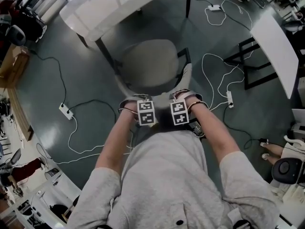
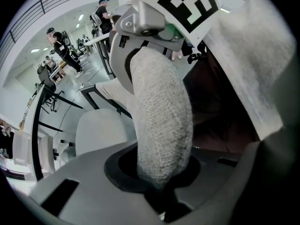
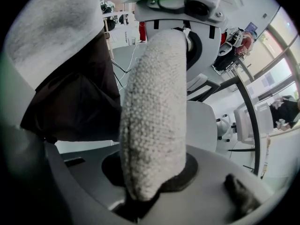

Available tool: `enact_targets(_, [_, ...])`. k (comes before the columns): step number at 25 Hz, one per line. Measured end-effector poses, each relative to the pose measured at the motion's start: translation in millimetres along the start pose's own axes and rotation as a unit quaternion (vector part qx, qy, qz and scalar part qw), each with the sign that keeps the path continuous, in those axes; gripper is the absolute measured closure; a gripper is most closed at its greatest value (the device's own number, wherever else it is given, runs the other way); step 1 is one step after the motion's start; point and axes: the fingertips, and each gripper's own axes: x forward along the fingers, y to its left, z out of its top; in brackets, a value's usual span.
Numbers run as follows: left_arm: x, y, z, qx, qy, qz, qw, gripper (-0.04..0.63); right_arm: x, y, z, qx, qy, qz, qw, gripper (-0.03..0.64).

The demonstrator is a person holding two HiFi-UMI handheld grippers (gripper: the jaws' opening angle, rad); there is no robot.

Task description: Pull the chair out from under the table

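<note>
The chair (image 1: 148, 62) has a pale grey seat and stands just clear of the white table (image 1: 102, 11), with its backrest toward me. My left gripper (image 1: 146, 113) and right gripper (image 1: 179, 112) sit side by side on the backrest's top edge, both pointing down. In the left gripper view the knit grey backrest rim (image 2: 161, 121) runs between the jaws of my left gripper (image 2: 159, 191), which is shut on it. The right gripper view shows the same rim (image 3: 152, 125) clamped in my right gripper (image 3: 140, 196). The backrest is mostly hidden under my hands in the head view.
White cables (image 1: 71, 137) and a power strip (image 1: 66, 111) lie on the dark floor at left, another strip (image 1: 229, 99) at right. A second white table (image 1: 279, 46) with a black frame (image 1: 250, 63) stands at right. My body fills the near side.
</note>
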Motion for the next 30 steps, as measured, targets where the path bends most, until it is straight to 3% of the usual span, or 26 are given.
enact_targets(10, [3.9, -38.4, 17.3, 0.001, 0.004, -0.005, 1.0000, 0.517, -5.8, 43.0, -0.9, 0.004, -0.001, 0.004, 1.000, 0.531])
enact_targets(24, [12.0, -112.4, 62.2, -0.028, 0.005, -0.006, 0.9996, 0.512, -20.2, 123.0, -12.1, -0.017, -0.005, 0.008, 1.000, 0.528])
enact_targets(30, [7.9, -121.6, 65.0, -0.049, -0.005, 0.024, 0.9985, 0.471, -26.7, 129.5, -10.2, 0.002, -0.014, -0.020, 1.000, 0.509])
